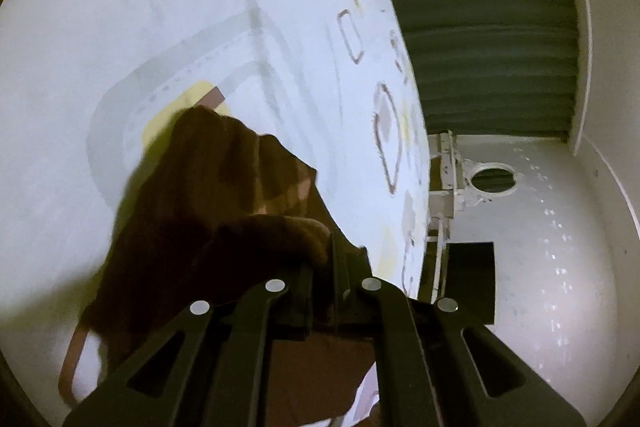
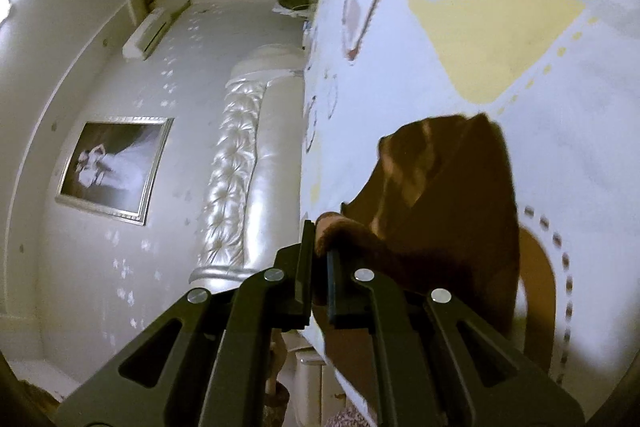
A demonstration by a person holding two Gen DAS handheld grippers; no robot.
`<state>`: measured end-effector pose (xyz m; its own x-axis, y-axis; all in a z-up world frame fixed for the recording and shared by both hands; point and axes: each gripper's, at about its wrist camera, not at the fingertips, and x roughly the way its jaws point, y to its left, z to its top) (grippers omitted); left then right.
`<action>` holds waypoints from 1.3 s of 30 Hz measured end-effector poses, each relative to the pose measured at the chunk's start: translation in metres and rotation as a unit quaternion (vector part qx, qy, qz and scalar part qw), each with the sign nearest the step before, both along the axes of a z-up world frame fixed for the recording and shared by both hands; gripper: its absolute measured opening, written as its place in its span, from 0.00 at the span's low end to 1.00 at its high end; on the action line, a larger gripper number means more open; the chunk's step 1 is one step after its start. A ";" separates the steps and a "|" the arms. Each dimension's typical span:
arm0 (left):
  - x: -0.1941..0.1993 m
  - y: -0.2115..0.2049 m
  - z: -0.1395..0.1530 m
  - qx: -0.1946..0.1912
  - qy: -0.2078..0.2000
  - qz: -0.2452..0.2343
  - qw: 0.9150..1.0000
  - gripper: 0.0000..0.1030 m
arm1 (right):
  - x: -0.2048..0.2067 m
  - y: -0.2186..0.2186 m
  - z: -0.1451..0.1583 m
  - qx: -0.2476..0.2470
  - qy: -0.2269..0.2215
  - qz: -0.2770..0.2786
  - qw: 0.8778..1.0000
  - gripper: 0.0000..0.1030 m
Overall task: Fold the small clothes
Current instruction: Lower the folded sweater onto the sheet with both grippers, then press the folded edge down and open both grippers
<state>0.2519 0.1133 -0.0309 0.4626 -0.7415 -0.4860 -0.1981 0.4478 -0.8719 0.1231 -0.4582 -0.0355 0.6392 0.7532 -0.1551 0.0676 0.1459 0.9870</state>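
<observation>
A small dark brown garment (image 1: 208, 195) hangs over a white bed sheet (image 1: 120, 27) printed with grey, yellow and brown shapes. My left gripper (image 1: 320, 259) is shut on a rolled edge of the garment. In the right wrist view the same brown garment (image 2: 448, 195) hangs over the sheet (image 2: 580, 147). My right gripper (image 2: 320, 247) is shut on another edge of it. The cloth is lifted and stretched between both grippers; its lower part is hidden behind the gripper arms.
The bed's edge (image 1: 416, 131) runs through the left view, with a dark green curtain (image 1: 480, 27) and white wall beyond. A tufted white headboard (image 2: 236, 167), a framed photo (image 2: 116, 171) and an air conditioner (image 2: 152, 35) show in the right view.
</observation>
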 end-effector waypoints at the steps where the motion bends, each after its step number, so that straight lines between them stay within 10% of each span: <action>1: 0.006 -0.001 -0.007 0.000 0.007 0.004 1.000 0.07 | 0.004 0.000 -0.004 0.002 0.003 -0.003 1.000 0.05; 18: 0.030 0.009 -0.052 -0.016 0.050 0.025 0.998 0.07 | 0.045 -0.016 -0.052 0.016 0.031 -0.035 0.999 0.05; 25: 0.033 0.011 -0.060 -0.044 0.073 0.029 0.996 0.10 | 0.053 -0.024 -0.056 0.019 0.036 -0.052 0.998 0.26; 39: 0.037 0.029 -0.050 -0.061 0.068 0.074 0.993 0.17 | 0.059 -0.031 -0.050 -0.003 0.035 -0.058 0.998 0.33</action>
<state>0.2886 0.1426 -0.0806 0.5081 -0.7267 -0.4623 -0.3733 0.2980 -0.8786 0.1819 -0.4895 -0.0852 0.7102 0.6733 -0.2056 0.1525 0.1380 0.9786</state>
